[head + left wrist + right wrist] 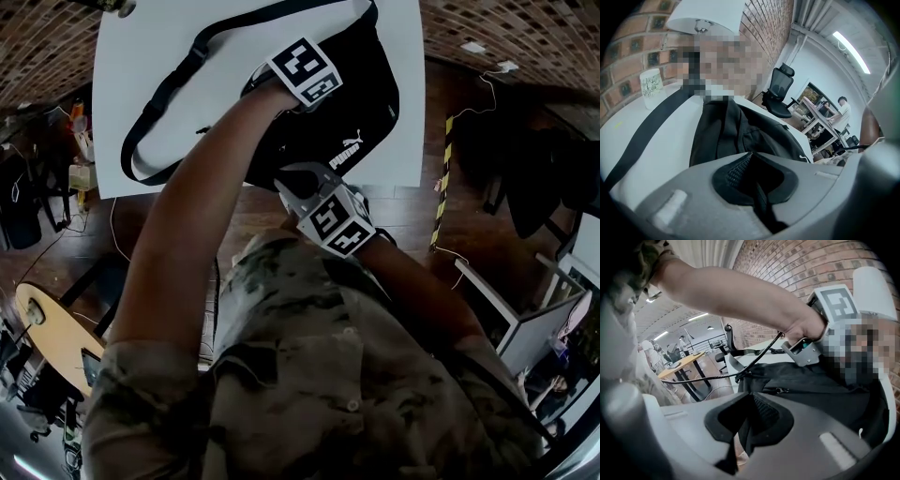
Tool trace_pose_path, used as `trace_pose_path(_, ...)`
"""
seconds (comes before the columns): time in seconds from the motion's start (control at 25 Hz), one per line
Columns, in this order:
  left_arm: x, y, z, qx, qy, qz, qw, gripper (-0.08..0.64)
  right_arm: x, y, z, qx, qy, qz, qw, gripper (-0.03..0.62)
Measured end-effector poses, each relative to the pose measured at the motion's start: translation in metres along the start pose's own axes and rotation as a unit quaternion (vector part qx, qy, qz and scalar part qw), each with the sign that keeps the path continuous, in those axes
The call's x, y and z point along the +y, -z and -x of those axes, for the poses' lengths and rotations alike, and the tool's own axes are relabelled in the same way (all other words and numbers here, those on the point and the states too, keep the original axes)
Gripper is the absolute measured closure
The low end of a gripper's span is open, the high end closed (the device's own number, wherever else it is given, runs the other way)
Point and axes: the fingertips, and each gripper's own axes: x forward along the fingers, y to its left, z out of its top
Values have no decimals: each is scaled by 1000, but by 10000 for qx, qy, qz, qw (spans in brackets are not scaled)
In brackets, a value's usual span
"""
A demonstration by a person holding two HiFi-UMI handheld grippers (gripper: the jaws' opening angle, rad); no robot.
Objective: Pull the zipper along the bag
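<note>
Bag point(361, 103) lies on the white bench point(122, 75), long axis roughly 7 to 1 o'clock. Left claw point(752, 180) is clamped on its fabric at the 12 o'clock end. Right claw point(747, 423) is closed on the 6 o'clock edge, and the zipper pull point(780, 391) lies just ahead of it, toward 1 o'clock.

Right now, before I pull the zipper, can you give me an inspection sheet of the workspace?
Surface: white table, the bag lies on it.
Job's things: black bag lying flat, strap looped to its left; zipper slider not made out.
Clutter: printed cup, lamp.
Grippers: left gripper and right gripper both shut on the bag's black fabric.
Cables: black cable hangs off the table edge.
Surroundings: brick wall, office chair, a person by desks.
</note>
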Motion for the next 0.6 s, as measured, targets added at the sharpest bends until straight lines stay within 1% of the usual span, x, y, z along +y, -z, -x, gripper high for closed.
trace_pose_path(0.24, 1, -3, -1, -53, -20, -24, 10000, 560, 6, -1, -4, 53, -96, 77, 9999, 563)
trace_pose_path(0.44, 1, -2, 1, -113, -108, -46, 9999, 558, 3, 4, -1, 98, 42, 156, 9998, 555)
trace_pose_path(0.52, 3, -5, 4, -242, -241, -34, 9994, 557, 3, 6, -1, 117, 52, 214, 9997, 532)
trace_pose_path(0.6, 6, -10, 11, -452, -478, -10, 9978, 558, 5, 8, 2, 136, 35, 267, 9995, 484)
